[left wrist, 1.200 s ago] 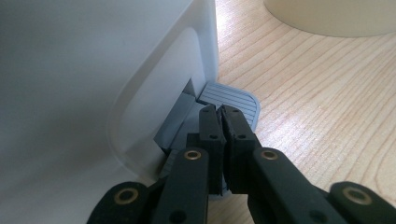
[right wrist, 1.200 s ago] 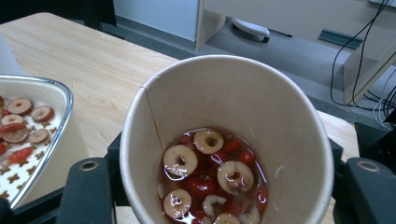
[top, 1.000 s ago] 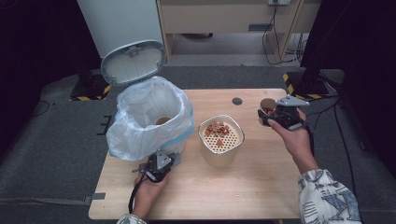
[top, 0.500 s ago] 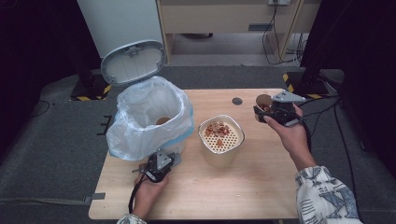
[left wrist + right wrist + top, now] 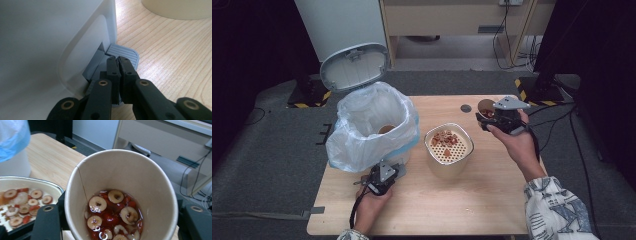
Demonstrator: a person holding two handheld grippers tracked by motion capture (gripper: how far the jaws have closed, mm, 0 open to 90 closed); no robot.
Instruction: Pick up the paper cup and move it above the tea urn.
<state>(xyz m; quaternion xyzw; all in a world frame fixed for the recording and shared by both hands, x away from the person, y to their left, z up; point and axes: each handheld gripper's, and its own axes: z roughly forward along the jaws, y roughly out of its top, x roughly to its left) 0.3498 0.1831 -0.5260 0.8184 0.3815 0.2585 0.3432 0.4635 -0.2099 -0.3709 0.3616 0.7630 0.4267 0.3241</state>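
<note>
A: Right tool (image 5: pixel 486 119), status?
B: Spread wide around a paper cup (image 5: pixel 122 195), one jaw on each side of its wall, gripping it. The cup sits upright in the right gripper view and holds sliced red fruit rings in dark liquid. In the high view it is above the far right part of the table (image 5: pixel 492 210), right of the strainer basin (image 5: pixel 448 151).

A: What's in the basin?
B: A perforated insert with more fruit slices lying on it. The basin stands mid-table, just beside the bin.

A: Left tool (image 5: pixel 118 65)?
B: Jaws pressed together, nothing between them. The tips rest on the grey ribbed pedal (image 5: pixel 123 53) at the foot of the white bin (image 5: pixel 50 42). In the high view the left hand (image 5: pixel 371 206) holds this tool low at the near side of the bin.

A: Bin itself?
B: Lid (image 5: pixel 354 66) standing open at the back; a clear plastic liner (image 5: pixel 372 125) with a blue edge folded over the rim. A small dark disc (image 5: pixel 466 108) lies on the table near the cup.
</note>
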